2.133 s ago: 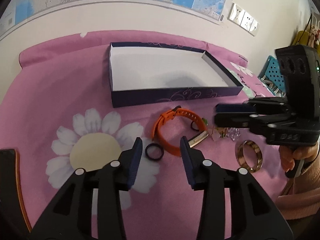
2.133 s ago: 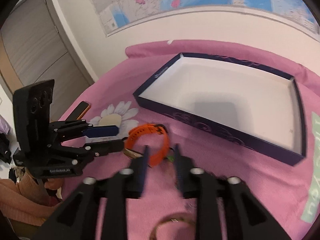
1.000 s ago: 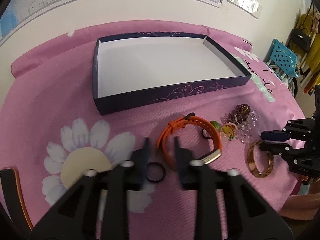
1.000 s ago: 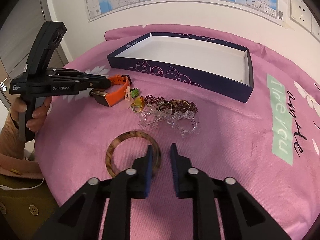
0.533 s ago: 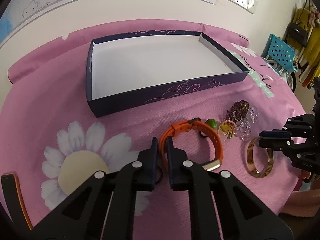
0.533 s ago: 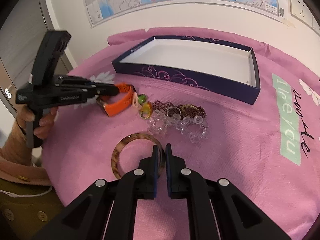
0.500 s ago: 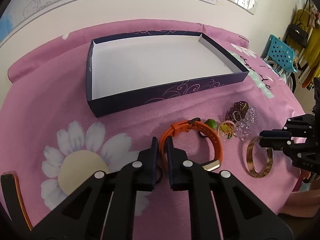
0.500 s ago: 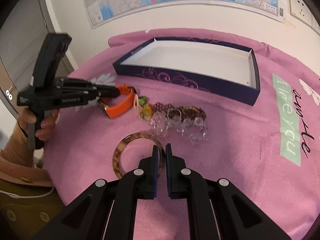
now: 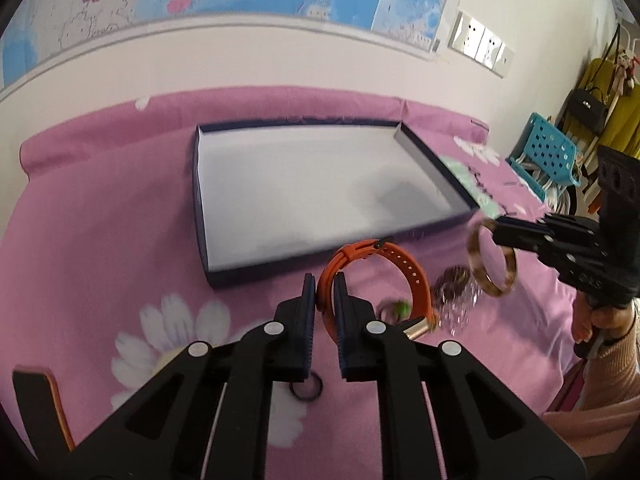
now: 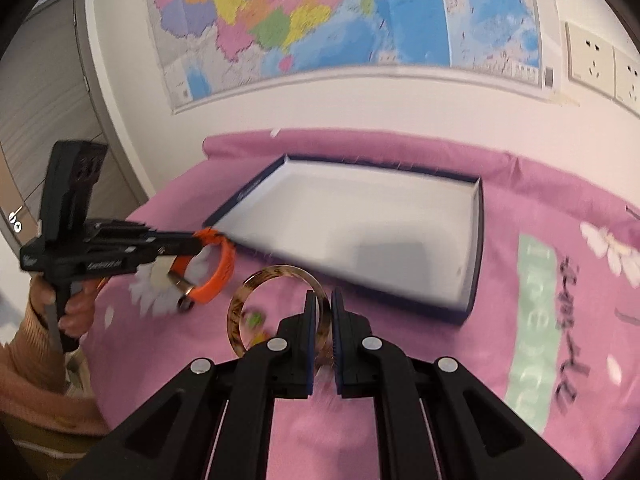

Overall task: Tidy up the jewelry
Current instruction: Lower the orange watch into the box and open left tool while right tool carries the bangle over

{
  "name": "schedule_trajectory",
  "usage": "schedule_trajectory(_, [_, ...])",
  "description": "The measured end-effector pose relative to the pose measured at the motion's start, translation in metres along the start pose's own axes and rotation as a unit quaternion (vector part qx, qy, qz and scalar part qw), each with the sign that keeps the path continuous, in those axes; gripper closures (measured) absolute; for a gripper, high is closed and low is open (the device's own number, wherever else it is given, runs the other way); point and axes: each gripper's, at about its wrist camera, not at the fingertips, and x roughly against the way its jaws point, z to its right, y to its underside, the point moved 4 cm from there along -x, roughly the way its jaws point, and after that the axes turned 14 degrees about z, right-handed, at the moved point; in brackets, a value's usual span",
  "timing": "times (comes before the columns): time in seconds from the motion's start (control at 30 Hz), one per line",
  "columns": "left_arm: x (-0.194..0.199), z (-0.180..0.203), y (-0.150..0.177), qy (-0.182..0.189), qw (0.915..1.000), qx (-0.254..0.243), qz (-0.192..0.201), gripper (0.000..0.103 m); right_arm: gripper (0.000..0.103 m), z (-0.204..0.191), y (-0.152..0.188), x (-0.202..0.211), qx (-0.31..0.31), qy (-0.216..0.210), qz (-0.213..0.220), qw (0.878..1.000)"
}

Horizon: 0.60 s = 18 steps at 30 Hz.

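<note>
While both pieces hang in the air, worth looking at where the box (image 9: pixel 304 184) sits relative to each set of tongs. Left tongs (image 9: pixel 325 300) clamped on the orange watch band (image 9: pixel 404 272), pinching the strap near the buckle end, loop dangling off to the right and clear of the pink cloth (image 9: pixel 100 240). Right tongs (image 10: pixel 321 320) clamped on the tortoiseshell bangle (image 10: pixel 256 284), gripping one side of the ring, rest of the hoop sticking out to the left and standing roughly on edge.

Key relation: box straight ahead of both, dark near wall just beyond the left fingertips in the left view, near-right corner just past the right fingertips in the right view. Long axis of the box running left to right across the front, so plenty of room side by side. Looks like the left one is a touch nearer to the rim, but honestly close to a tie. Probably just a short push forward over the wall for each, band toward the left half, bangle toward the right, so the two don't bump.

Rest of the stuff, meaning the bead pile (image 9: pixel 456 292), a green bit (image 9: pixel 400 307) and a small black ring (image 9: pixel 306 387), lying on the cloth in front of the box, not yet sorted. Motion blur on the right view, so fine detail fuzzy there.
</note>
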Motion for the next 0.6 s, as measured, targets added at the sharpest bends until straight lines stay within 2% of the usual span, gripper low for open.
schedule_trajectory(0.27, [-0.031,-0.010,-0.047,-0.020,0.9997,-0.007,0.013,0.091,0.097,0.031,-0.038,-0.056,0.001,0.018,-0.004,1.000])
schedule_trajectory(0.3, [-0.038,-0.013,-0.051,-0.017,0.9998,-0.002,0.012,0.091,0.097,0.036,-0.042,-0.064,-0.001,0.022,-0.006,1.000])
schedule_trajectory(0.37, [-0.051,-0.019,-0.060,-0.011,0.9998,0.011,0.011,0.101,0.097,0.044,-0.046,-0.077,0.002,0.029,-0.012,0.999])
schedule_trajectory(0.5, [-0.076,-0.031,-0.073,-0.002,0.9995,0.030,0.009,0.101,0.097,0.058,-0.052,-0.105,0.001,0.043,-0.025,0.999])
schedule_trajectory(0.6, [-0.092,-0.037,-0.070,-0.004,0.9993,0.037,-0.007,0.101,0.097,0.064,-0.050,-0.121,-0.007,0.041,-0.038,0.998])
